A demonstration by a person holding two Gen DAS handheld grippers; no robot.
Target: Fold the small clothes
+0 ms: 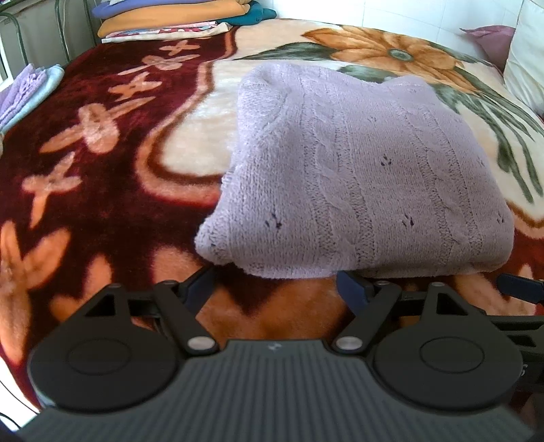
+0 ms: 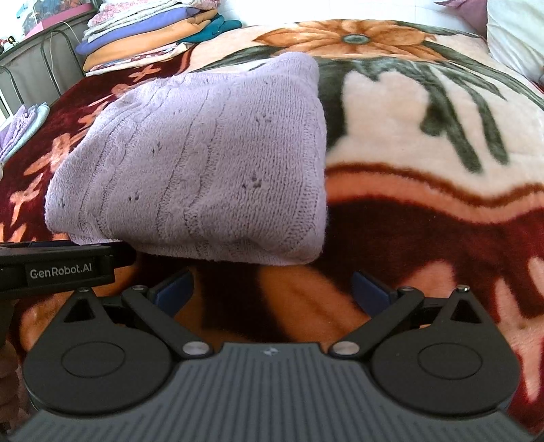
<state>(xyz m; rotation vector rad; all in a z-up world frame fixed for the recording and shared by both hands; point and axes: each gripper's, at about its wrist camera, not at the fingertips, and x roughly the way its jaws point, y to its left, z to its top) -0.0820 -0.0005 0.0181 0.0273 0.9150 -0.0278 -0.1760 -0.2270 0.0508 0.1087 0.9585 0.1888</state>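
Note:
A lilac knitted sweater (image 1: 357, 163) lies folded into a thick rectangle on the flowered blanket (image 1: 102, 176). My left gripper (image 1: 275, 287) stands open just in front of the sweater's near edge, towards its left corner, with only blanket between the blue pads. In the right wrist view the sweater (image 2: 204, 163) fills the upper left. My right gripper (image 2: 272, 287) is open as well, just short of the near right corner and holding nothing. The left gripper's body (image 2: 61, 268) shows at the left edge of that view.
A stack of folded clothes (image 1: 170, 20) sits at the far left corner of the bed. A small lilac and blue pile (image 1: 27, 88) lies at the left edge. A white pillow (image 1: 527, 57) leans at the right. A metal bed rail (image 2: 51, 57) runs behind.

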